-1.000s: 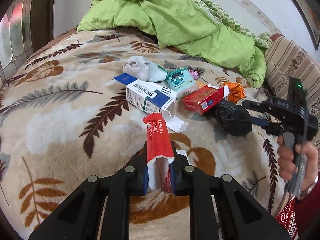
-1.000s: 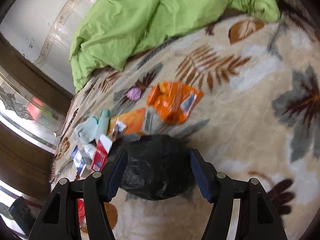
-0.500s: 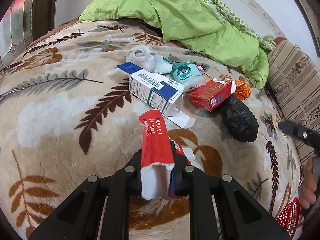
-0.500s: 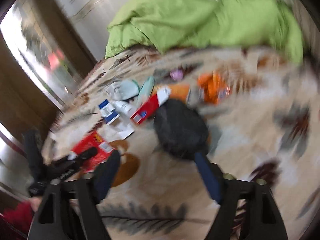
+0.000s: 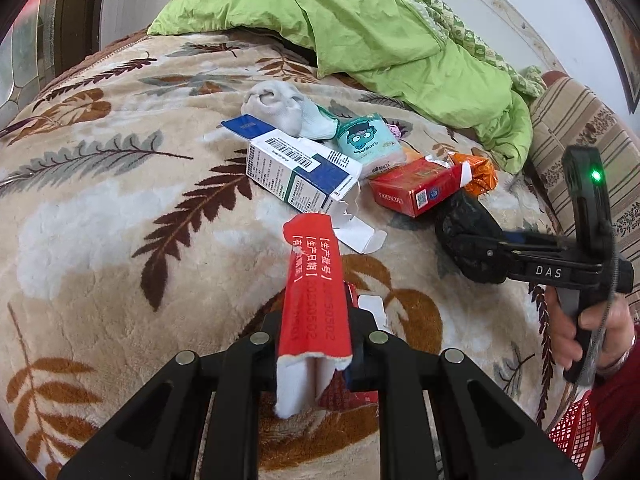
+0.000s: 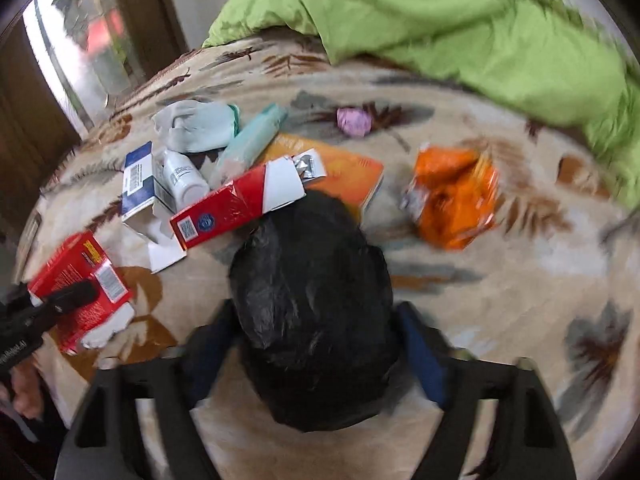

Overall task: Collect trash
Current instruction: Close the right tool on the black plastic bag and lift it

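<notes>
Already my left fingers [image 5: 314, 344] pinch the red box [image 5: 314, 300], light, crushable cardboard, low at centre frame. My right fingers [image 6: 316, 356] straddle the black bag [image 6: 316, 300] on the bed [image 6: 500, 300], soft and slippery; whether they are squeezing it, I cannot tell. A second ago they framed it from another angle.

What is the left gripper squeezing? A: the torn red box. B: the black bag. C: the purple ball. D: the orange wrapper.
A: the left gripper is shut on the torn red box, which sticks up between its fingers; the black bag sits between the right gripper's fingers.
</notes>
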`<state>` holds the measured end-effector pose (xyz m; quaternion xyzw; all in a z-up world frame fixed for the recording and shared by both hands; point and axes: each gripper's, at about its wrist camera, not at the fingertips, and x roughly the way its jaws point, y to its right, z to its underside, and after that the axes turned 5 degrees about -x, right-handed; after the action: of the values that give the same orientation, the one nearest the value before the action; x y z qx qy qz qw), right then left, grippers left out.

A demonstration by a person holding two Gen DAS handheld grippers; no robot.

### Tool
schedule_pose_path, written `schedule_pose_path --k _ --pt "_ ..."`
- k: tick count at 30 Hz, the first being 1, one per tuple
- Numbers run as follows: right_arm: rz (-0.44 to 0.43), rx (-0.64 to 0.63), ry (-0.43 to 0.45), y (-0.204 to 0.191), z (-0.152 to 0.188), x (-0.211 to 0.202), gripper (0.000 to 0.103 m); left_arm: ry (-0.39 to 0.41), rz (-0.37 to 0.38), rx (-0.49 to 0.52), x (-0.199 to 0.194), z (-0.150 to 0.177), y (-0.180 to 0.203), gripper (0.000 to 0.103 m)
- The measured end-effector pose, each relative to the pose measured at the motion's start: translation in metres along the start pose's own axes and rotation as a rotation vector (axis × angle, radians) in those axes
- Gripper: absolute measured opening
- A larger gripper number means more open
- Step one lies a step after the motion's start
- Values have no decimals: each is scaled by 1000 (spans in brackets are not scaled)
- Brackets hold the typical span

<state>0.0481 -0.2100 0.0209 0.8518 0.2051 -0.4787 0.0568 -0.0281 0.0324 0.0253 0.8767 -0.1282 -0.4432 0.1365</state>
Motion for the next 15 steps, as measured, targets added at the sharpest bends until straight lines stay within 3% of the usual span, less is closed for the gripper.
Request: schedule_pose_path --k 4,15 --pt "-13 75 15 -9 14 -9 45 -1 -1 1 1 0 -1 15" --pt "-45 296 182 -51 81 -89 41 43 52 81 -27 18 25 13"
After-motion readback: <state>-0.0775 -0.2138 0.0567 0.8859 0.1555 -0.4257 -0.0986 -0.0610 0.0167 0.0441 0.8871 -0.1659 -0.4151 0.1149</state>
